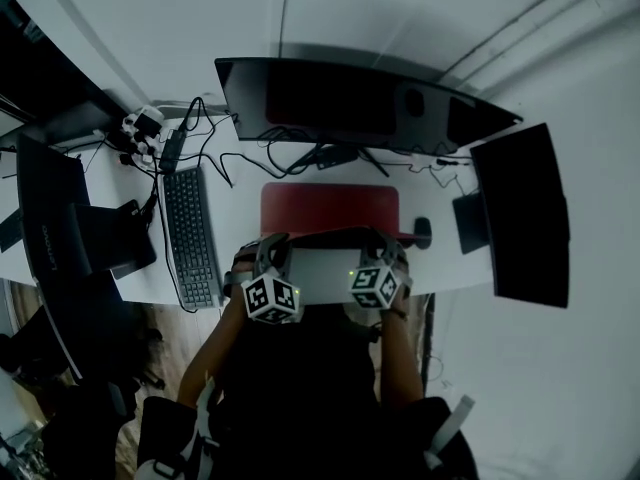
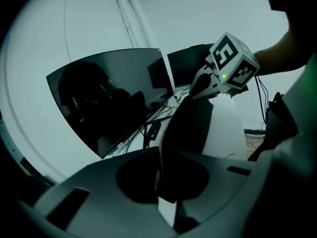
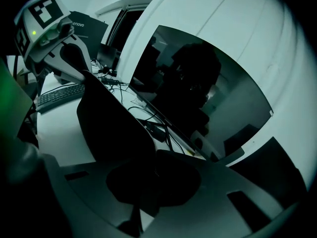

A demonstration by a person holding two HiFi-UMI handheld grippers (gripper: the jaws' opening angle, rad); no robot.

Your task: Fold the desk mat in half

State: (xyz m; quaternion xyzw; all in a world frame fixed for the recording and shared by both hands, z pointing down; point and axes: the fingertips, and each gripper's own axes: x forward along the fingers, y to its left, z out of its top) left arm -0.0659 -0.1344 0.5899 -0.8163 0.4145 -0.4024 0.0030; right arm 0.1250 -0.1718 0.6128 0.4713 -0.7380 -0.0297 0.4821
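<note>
The red desk mat (image 1: 330, 208) lies on the white desk (image 1: 130, 193) in front of the curved monitor. Its near edge is lifted off the desk and held up by both grippers. My left gripper (image 1: 270, 246) is shut on the near left corner, and my right gripper (image 1: 383, 243) is shut on the near right corner. In the left gripper view the mat (image 2: 190, 123) stands as a dark sheet running from my jaws (image 2: 159, 175) to the other gripper (image 2: 200, 86). In the right gripper view the mat (image 3: 114, 123) rises from my jaws (image 3: 151, 175) toward the left gripper (image 3: 79, 71).
A wide curved monitor (image 1: 350, 103) stands behind the mat, with cables (image 1: 290, 158) under it. A second screen (image 1: 525, 218) is at the right, and a mouse (image 1: 423, 230) is beside the mat. A keyboard (image 1: 190, 236) and a dark Lenovo-marked device (image 1: 50, 223) are at the left.
</note>
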